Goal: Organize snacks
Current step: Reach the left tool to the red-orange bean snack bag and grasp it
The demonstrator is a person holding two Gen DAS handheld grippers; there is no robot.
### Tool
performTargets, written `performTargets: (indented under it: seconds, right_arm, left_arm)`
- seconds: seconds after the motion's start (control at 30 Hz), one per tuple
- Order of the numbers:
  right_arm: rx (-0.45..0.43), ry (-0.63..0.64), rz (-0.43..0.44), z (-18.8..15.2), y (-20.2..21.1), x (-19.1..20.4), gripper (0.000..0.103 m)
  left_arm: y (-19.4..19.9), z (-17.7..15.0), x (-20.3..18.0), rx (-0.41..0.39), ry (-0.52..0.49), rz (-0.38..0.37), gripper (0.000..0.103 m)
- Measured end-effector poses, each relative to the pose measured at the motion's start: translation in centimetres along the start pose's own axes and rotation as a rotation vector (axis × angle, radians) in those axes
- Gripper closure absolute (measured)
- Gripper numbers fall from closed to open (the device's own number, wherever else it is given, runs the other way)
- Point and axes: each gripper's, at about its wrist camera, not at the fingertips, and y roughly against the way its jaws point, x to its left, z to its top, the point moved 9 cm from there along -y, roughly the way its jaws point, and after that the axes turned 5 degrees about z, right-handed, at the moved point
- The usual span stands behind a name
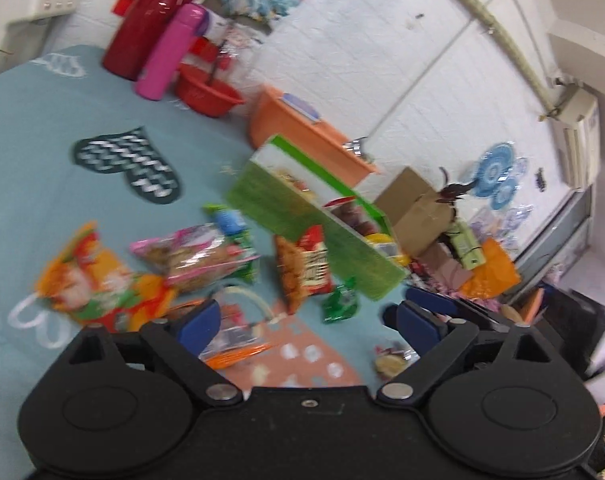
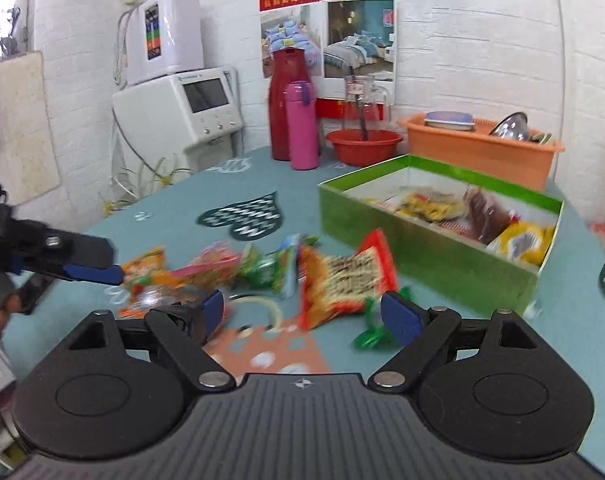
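Both tools are hovering with jaws spread wide and empty: the right tool is facing a red-and-orange snack packet lying flat just ahead on the teal tabletop, its long axis running left to right, tilted up slightly. To its left, several loose packets are waiting beside the left tool. Farther back, the green box is already holding some snacks, so sorting appears partly done.
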Motion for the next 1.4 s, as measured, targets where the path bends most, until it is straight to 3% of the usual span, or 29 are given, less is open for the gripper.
performTargets:
  seconds: [0.07,0.17,0.27,0.53,0.57,0.6,0.63,0.73,0.83,0.9,0.97,1.07,1.13,1.17,1.2,1.4]
  right_arm:
    - [0.037,-0.008,0.010,0.8,-1.3,-2.1,0.000]
    - [0.102,-0.064,0.036,1.3,-3.5,-4.7,0.000]
    - [0.153,-0.116,0.100,1.3,-5.8,-6.2,0.000]
    - [0.212,-0.139,0.141,0.3,-9.9,-8.0,0.001]
    - [0.221,-0.147,0.151,0.1,-10.2,-8.1,0.009]
    - [0.231,-0.160,0.173,-0.1,-10.3,-8.0,0.019]
    - [0.242,-0.177,0.199,-0.3,-10.3,-7.8,0.041]
    - [0.272,-0.141,0.223,-1.1,-9.5,-6.4,0.053]
    - [0.291,-0.104,0.239,-1.8,-8.4,-5.3,0.054]
    - [0.293,-0.095,0.230,-1.9,-8.0,-5.1,0.052]
    - [0.272,-0.107,0.211,-1.4,-7.7,-5.5,0.038]
    - [0.252,-0.163,0.199,-0.9,-8.3,-6.1,0.033]
    - [0.253,-0.202,0.197,-1.1,-8.8,-6.2,0.033]
    - [0.263,-0.215,0.189,-1.4,-9.1,-6.2,0.038]
    - [0.274,-0.221,0.186,-1.7,-9.3,-6.1,0.045]
    - [0.254,-0.172,0.143,-1.4,-7.6,-5.3,0.052]
  left_arm:
    - [-1.8,-0.2,-1.0,0.008,0.014,-0.020,0.000]
    - [-4.8,-0.3,-2.0,0.004,0.044,-0.033,0.018]
    - [-8.0,-0.3,-1.9,0.021,0.074,-0.012,0.047]
    - [-12.8,1.4,0.4,0.017,0.072,0.123,0.054]
    - [-13.4,1.5,0.8,0.023,0.080,0.134,0.054]
    - [-13.8,1.6,1.1,0.027,0.086,0.142,0.061]
    - [-14.1,1.7,1.3,0.034,0.090,0.144,0.071]
    - [-14.8,1.6,1.7,0.049,0.093,0.145,0.073]
    - [-15.0,1.5,1.9,0.062,0.096,0.141,0.073]
    - [-15.0,1.6,2.0,0.068,0.103,0.138,0.072]
    - [-15.0,1.8,2.0,0.072,0.107,0.137,0.066]
    - [-15.5,1.9,2.0,0.083,0.097,0.128,0.064]
    - [-15.7,1.9,1.8,0.088,0.077,0.129,0.073]
    - [-15.8,1.8,1.7,0.101,0.066,0.130,0.080]
    - [-15.9,1.6,1.4,0.120,0.061,0.118,0.092]
    - [-14.7,1.5,-0.4,0.116,0.025,0.084,0.092]
